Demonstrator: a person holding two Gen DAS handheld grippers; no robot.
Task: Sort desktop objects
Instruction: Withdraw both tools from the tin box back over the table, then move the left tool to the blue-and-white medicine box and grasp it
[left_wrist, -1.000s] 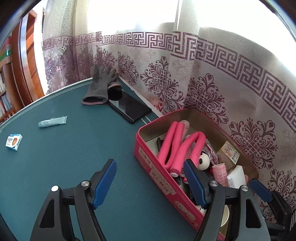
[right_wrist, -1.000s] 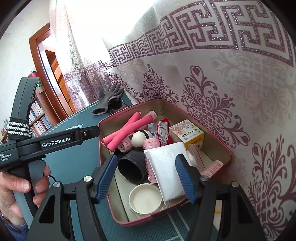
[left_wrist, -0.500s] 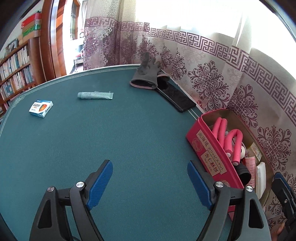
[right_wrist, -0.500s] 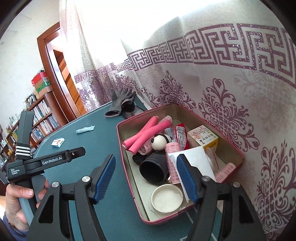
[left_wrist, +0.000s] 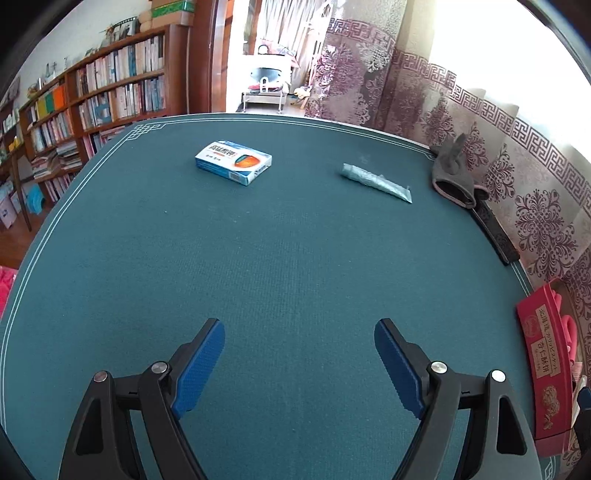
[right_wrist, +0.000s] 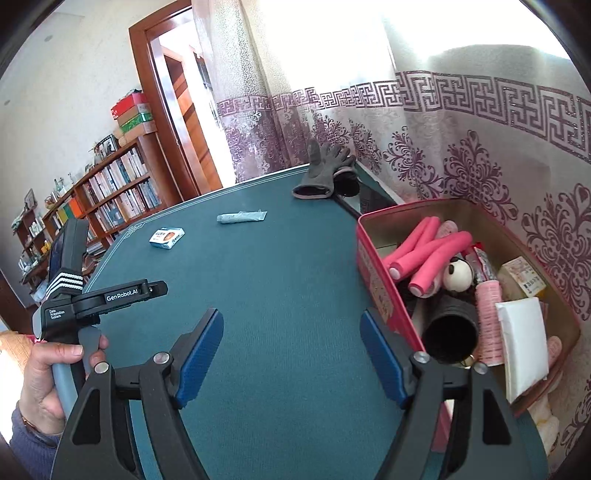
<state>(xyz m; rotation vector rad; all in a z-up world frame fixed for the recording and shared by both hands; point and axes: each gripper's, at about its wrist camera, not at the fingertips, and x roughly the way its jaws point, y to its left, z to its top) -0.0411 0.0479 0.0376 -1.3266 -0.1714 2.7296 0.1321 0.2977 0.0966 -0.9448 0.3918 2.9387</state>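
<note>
On the green table lie a blue-and-white box (left_wrist: 233, 162) (right_wrist: 167, 237), a grey tube (left_wrist: 375, 182) (right_wrist: 241, 217) and a grey glove (left_wrist: 451, 173) (right_wrist: 322, 174). A pink tin (right_wrist: 382, 286) (left_wrist: 540, 369) at the right holds pink rollers (right_wrist: 430, 254), a panda toy, a black cup and a white packet. My left gripper (left_wrist: 299, 363) hangs over bare cloth well short of the box and tube; its jaws are opening with nothing between them. My right gripper (right_wrist: 291, 356) sits beside the tin's left wall, jaws also opening and empty. The left gripper's handle shows in the right wrist view, held by a hand (right_wrist: 48, 373).
A black phone (left_wrist: 496, 232) lies under the glove along the curtain edge. Patterned curtains run behind the table's far and right sides. Bookshelves (left_wrist: 92, 96) and a doorway stand beyond the table's left edge.
The left gripper swung left from over the tin to the open cloth, bringing the box and tube ahead of it. The right gripper shifted left off the tin. Both sets of jaws widened.
</note>
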